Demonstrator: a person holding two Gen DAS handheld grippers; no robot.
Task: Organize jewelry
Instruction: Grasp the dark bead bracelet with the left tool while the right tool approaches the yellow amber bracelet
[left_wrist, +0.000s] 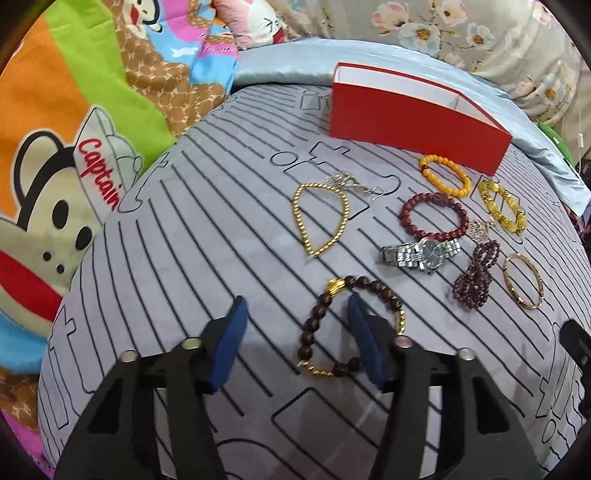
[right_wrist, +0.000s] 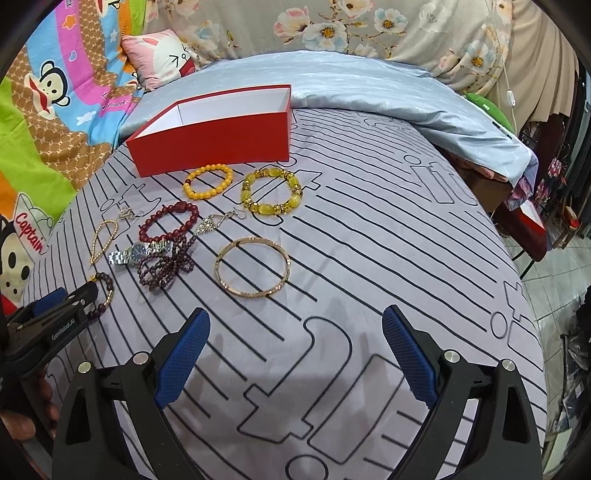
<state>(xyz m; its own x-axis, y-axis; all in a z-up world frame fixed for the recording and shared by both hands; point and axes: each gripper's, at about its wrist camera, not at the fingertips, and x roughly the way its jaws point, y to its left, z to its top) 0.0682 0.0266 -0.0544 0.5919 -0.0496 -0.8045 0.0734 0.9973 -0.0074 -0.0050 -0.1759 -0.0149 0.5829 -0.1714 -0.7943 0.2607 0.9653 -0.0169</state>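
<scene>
Jewelry lies on a grey striped bed cover (left_wrist: 207, 229) in front of an open red box (left_wrist: 413, 122), which also shows in the right wrist view (right_wrist: 214, 144). My left gripper (left_wrist: 295, 321) is open; its right finger sits inside the ring of a dark brown bead bracelet with gold beads (left_wrist: 317, 321), and its left finger is outside. The bracelet also shows in the right wrist view (right_wrist: 105, 295). My right gripper (right_wrist: 295, 332) is open and empty, just short of a gold bangle (right_wrist: 253, 266).
Also on the cover: a gold chain (left_wrist: 320, 218), a silver watch (left_wrist: 421, 253), a dark red bracelet (left_wrist: 432, 216), an orange bracelet (left_wrist: 445, 175), a yellow bracelet (right_wrist: 271, 192), purple beads (right_wrist: 166, 264), earrings (right_wrist: 207, 225). Pillows and a blue quilt (right_wrist: 369, 81) lie behind.
</scene>
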